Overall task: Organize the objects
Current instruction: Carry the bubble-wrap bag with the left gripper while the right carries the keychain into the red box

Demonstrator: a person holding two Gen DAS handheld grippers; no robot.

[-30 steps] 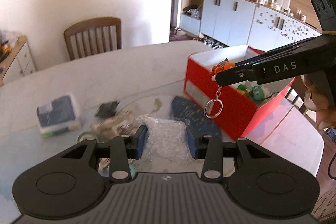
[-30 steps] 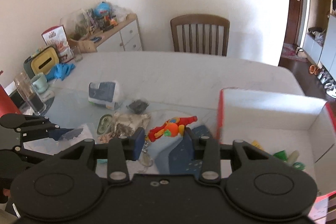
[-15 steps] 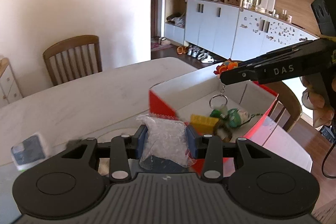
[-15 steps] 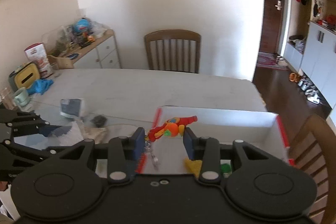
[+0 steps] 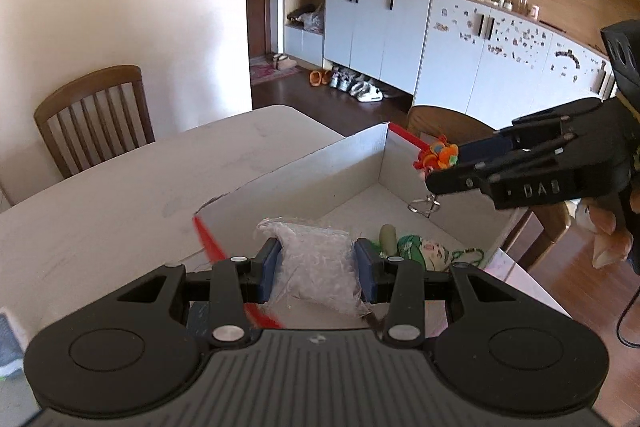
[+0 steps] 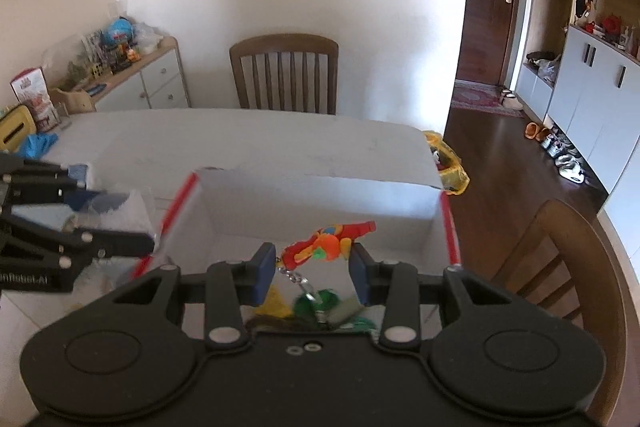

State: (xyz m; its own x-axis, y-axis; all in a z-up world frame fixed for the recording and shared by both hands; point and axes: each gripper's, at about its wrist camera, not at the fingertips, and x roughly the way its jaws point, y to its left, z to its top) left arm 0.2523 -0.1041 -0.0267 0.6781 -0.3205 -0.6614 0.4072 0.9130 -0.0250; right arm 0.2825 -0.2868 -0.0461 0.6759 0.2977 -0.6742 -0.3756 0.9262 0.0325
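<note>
Left gripper (image 5: 318, 263) is clamped on a clear plastic bag (image 5: 316, 267), right gripper (image 6: 312, 267) pinches an orange toy keychain (image 6: 328, 241), both hanging over the red box (image 6: 320, 195) below.

Left claw (image 5: 318, 265) clamped shut (pads pressed inward), right claw (image 6: 312, 269) likewise closed, both level

The box (image 5: 304, 183) stands open-topped, toys (image 5: 416, 251) crowding its near floor, the far floor bare.
</note>
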